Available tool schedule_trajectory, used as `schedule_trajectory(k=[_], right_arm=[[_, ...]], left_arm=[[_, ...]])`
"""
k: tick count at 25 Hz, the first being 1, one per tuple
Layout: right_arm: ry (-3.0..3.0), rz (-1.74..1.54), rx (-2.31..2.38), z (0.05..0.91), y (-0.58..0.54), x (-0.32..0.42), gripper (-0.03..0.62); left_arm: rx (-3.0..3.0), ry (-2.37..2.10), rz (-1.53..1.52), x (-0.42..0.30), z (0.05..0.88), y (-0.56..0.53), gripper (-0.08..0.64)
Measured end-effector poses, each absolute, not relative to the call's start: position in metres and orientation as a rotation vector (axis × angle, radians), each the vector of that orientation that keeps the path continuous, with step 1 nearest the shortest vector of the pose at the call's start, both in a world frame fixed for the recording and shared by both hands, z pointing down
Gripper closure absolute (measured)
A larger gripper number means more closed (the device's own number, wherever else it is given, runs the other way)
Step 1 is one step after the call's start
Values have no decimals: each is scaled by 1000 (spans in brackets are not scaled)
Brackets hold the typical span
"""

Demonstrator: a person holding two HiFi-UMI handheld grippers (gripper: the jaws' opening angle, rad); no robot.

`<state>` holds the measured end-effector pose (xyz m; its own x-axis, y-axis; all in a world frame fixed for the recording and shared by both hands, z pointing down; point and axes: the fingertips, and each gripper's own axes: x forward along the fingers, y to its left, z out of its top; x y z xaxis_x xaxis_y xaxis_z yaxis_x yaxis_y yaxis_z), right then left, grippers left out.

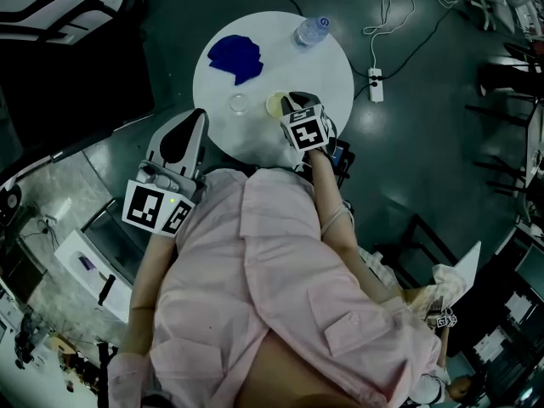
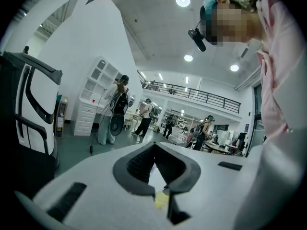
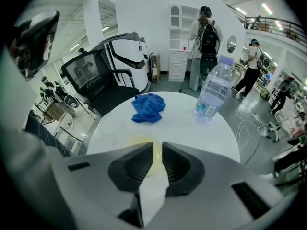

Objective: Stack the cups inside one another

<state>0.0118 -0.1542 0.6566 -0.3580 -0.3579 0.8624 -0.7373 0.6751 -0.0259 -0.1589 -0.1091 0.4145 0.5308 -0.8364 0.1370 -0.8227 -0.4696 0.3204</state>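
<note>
Pinching the yellow cup by its rim, it seems, the right claw is clamped; the left claw hangs closed, empty, off the table.

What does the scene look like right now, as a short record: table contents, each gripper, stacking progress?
table: round white table
cups: clear cup and yellow cup, side by side, apart, both on the table
other items: blue cloth, water bottle
right gripper: jaws closed on the yellow cup's rim
left gripper: jaws together, nothing between them, held off the table beside the person
stacking: not yet done, no cup sits inside another
</note>
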Motion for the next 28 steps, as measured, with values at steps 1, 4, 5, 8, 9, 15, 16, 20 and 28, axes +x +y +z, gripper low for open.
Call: schedule_trajectory(k=[1,4,5,8,9,15,16,20,28], right_arm=[[-1970,518,852,656,-154,12,552],[-1973,514,860,656,-155,12,550],[-1973,517,864,656,-155,12,537],[-1970,522,879,656,-156,14,488],[-1970,519,885,656,-157,14,485],[-1975,513,910,653,-160,15,476],[-1977,512,914,653,-160,15,476],[-1997,516,925,649,-162,13,476],[-2029,527,1020,631,-165,15,479]], left_arm=[[2428,-1370,-55,-159,414,-109,551],[2427,-1371,-57,-159,414,-108,551],[2426,-1372,-58,-159,414,-108,551],[2428,-1370,-58,-159,414,-109,551],[2428,-1370,-57,-159,415,-109,551],[2430,-1367,-54,-159,415,-109,551],[2431,-1366,-54,-160,415,-109,551],[2435,-1360,-48,-159,415,-109,551],[2446,-1348,-41,-156,416,-108,551]])
